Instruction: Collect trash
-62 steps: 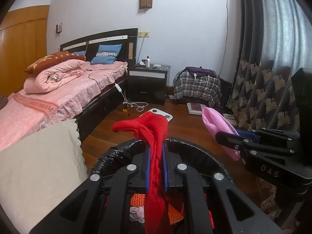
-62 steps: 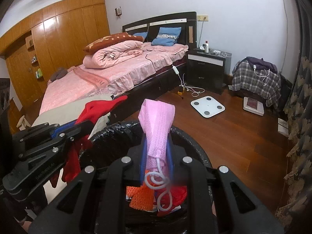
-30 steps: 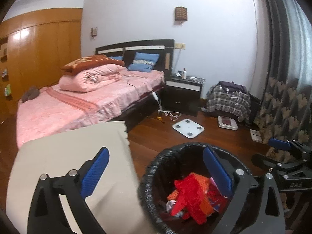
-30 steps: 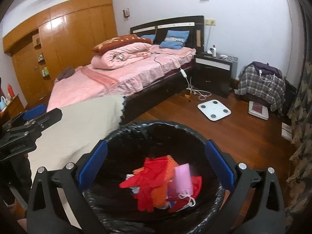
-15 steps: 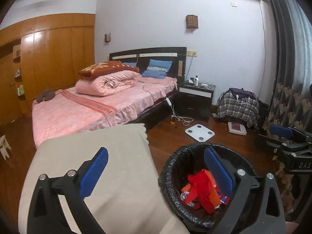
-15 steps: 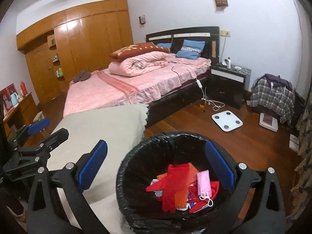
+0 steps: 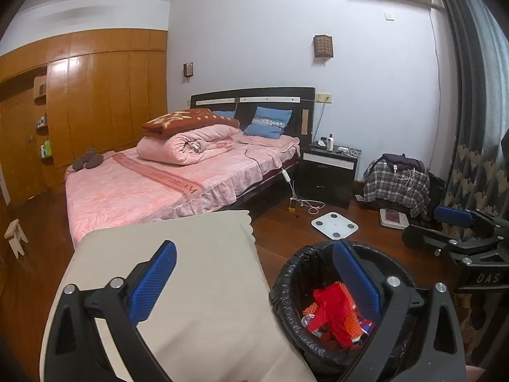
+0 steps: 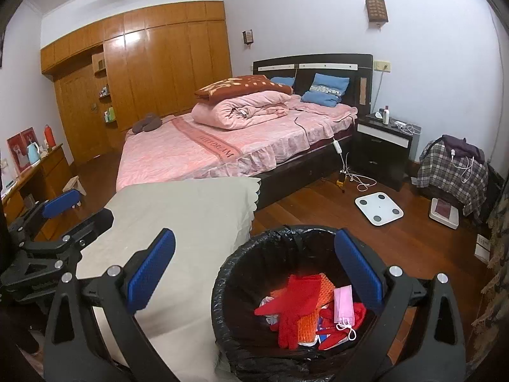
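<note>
1. Two grippers are in view, both empty. The left gripper [image 7: 251,281] has its jaws spread wide, with nothing between the blue pads [image 7: 152,283]. The right gripper [image 8: 253,273] is equally wide and holds nothing.
2. Position: both grippers sit above and behind the trash bin [image 8: 241,254]. In the left wrist view, the right gripper [image 7: 451,226] appears at the far right, beside the bin [image 7: 286,273].
3. Task items: the collected trash lies inside the bin, on its black liner. Visible pieces are a red glove [image 8: 296,305], an orange mesh piece [image 8: 310,321] and a pink face mask [image 8: 343,305]. The red glove [image 7: 331,305] also shows in the left wrist view. All pieces rest below the rim.
4. Surroundings: a beige cloth-covered surface [image 8: 187,222] stands just beside the bin on its left. No loose trash is visible on it. A bed [image 8: 222,146], a nightstand [image 8: 381,149] and a white floor scale [image 8: 378,208] lie well beyond.
5. Judgement: the deposit step appears complete. No further trash can be identified in these views.
6. Hazards:
   - An open finger lowered near the rim could snag the loose liner and pull it off the bin.
   - A sideways sweep could knock the light bin and tip it.
   - Cables by the nightstand could be mistaken for trash at this range.
</note>
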`<state>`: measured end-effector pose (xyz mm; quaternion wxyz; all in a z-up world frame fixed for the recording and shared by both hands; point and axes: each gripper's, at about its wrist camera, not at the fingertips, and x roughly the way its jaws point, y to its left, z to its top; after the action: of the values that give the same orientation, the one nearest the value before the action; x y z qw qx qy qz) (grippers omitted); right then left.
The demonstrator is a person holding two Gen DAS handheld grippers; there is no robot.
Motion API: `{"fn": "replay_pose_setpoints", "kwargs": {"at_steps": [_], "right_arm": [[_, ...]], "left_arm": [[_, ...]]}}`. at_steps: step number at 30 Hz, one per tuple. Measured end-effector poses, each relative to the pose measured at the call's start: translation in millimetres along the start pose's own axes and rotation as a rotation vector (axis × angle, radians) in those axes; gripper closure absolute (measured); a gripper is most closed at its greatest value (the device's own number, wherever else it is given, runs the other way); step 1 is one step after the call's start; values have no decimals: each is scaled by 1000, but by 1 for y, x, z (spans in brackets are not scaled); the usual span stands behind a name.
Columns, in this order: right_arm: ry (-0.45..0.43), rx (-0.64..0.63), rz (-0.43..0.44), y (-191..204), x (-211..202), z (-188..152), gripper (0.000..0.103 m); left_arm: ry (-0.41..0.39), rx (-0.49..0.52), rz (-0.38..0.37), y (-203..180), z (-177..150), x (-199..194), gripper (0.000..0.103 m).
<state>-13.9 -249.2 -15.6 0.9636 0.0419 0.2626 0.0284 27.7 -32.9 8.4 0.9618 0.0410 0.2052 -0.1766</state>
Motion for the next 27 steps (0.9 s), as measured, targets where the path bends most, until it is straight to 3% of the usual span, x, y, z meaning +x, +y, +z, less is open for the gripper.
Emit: {"fn": "replay_pose_setpoints", "kwargs": {"at_steps": [27], "right_arm": [[-4,-5,-2,6,0,3,6]], "left_arm": [[-4,-4,12,4,2,-7,6]]}}
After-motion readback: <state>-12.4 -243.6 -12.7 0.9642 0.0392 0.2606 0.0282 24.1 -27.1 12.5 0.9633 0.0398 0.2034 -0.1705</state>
